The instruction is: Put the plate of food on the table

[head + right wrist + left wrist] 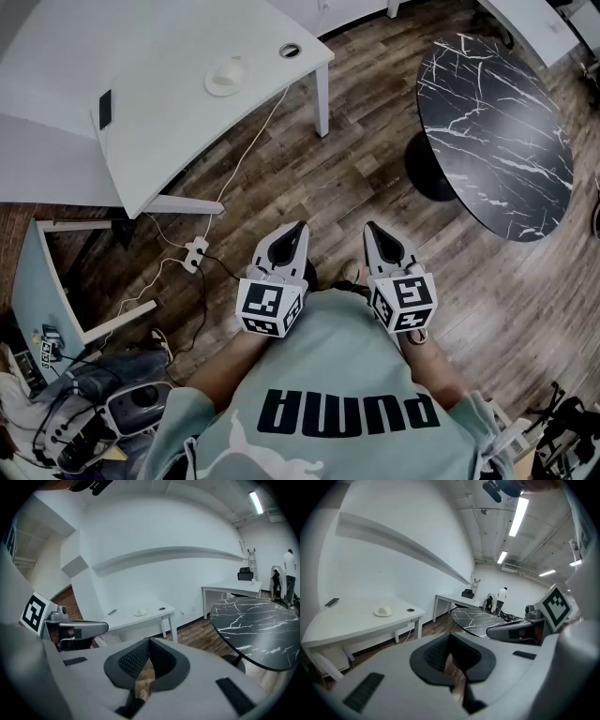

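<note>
Head view: both tongs held close in front of the person's chest, at lower centre of the frame, tips pointing toward the top edge. Left gripper (296, 232): in its own view the two dark pads are pressed together, nothing pinched between them. Right gripper (373, 232): in its own view the pads likewise meet at the tip, with nothing between. The two grippers sit side by side, apart from each other, over the wood floor (356, 178). The plate of food (226, 77), a pale plate carrying a pale rounded lump, rests on the white table (169, 47) in the upper left of the frame, well apart from both grippers. On the same table: a dark phone (105, 109) toward the left edge of the top, and a round cable hole (290, 50) near the right corner. A black marble table (497, 122) fills the upper right. A white power strip (195, 251) with trailing cables lies on the floor at left of centre. In the left gripper view a person (502, 599) stands far back in the room.
</note>
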`<action>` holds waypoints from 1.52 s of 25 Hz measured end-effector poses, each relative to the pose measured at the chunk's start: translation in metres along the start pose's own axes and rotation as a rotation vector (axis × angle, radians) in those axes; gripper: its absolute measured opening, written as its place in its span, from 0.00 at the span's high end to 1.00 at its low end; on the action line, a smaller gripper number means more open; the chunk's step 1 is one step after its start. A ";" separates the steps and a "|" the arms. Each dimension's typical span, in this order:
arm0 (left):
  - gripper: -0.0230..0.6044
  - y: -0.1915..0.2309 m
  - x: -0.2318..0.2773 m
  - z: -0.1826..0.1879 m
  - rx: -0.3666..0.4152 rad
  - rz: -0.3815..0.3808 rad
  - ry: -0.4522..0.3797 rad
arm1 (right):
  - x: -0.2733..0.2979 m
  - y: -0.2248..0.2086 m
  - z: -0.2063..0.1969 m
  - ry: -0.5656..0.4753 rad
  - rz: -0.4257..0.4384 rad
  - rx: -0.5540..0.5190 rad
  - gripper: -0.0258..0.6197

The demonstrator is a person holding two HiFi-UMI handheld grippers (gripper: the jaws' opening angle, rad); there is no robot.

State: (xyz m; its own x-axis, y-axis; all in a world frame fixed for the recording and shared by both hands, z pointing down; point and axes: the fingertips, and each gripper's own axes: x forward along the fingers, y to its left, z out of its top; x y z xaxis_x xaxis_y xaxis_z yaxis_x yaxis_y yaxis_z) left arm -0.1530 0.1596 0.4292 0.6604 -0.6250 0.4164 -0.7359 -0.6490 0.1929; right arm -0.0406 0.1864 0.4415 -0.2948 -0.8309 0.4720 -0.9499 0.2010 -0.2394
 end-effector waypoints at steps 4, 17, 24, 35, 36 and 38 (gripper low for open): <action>0.95 0.030 0.005 0.014 0.003 -0.017 -0.010 | 0.026 0.013 0.016 0.002 -0.013 -0.008 0.95; 0.95 0.153 0.010 0.048 -0.078 -0.012 -0.061 | 0.123 0.077 0.070 0.031 -0.020 -0.078 0.95; 0.95 0.209 -0.001 0.058 -0.114 0.000 -0.093 | 0.165 0.114 0.094 0.024 -0.021 -0.106 0.95; 0.95 0.267 -0.013 0.063 -0.179 0.093 -0.132 | 0.212 0.150 0.111 0.055 0.052 -0.188 0.95; 0.95 0.270 -0.013 0.063 -0.182 0.101 -0.131 | 0.216 0.151 0.112 0.057 0.061 -0.187 0.95; 0.95 0.275 -0.013 0.064 -0.182 0.122 -0.132 | 0.224 0.150 0.115 0.059 0.078 -0.183 0.95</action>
State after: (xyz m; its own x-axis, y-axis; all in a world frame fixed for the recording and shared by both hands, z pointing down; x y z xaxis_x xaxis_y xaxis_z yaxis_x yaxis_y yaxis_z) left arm -0.3548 -0.0385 0.4198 0.5703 -0.7525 0.3293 -0.8181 -0.4845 0.3098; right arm -0.2377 -0.0293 0.4141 -0.3682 -0.7783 0.5086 -0.9256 0.3586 -0.1214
